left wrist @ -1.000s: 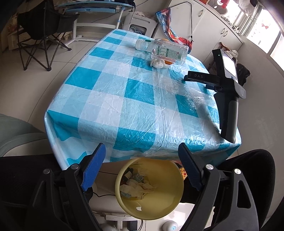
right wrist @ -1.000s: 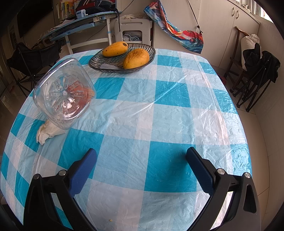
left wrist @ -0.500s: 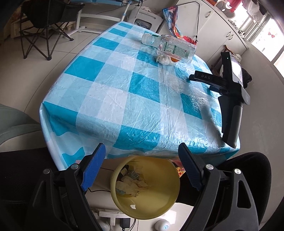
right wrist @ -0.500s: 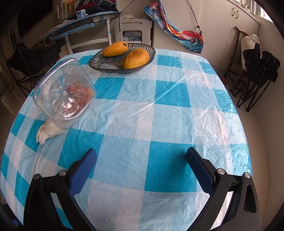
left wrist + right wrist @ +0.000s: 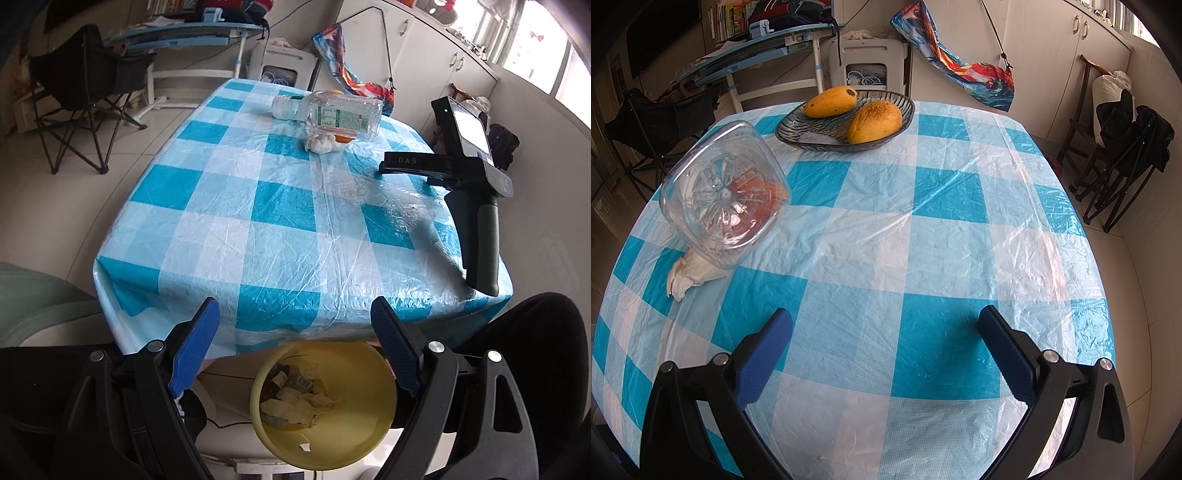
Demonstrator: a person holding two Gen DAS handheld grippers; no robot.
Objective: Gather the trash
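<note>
**Both grippers empty, trash on table**

Your left gripper (image 5: 295,354) gapes wide, empty, over the round yellow plastic bin (image 5: 373,439) at frame bottom. Your right gripper (image 5: 884,349) also wide, empty. Clear plastic bottle (image 5: 726,195) lies atop crumpled white tissue (image 5: 689,275), left of frame, on the blue-checked tablecloth (image 5: 923,258).

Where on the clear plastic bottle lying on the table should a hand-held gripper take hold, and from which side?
Grip the clear plastic bottle across its squarish body, near the middle. It lies tilted, its base propped on the crumpled tissue and facing the right hand-held gripper. Come from above, the pads on two opposite flat sides; the open jaws look wide enough.
</note>
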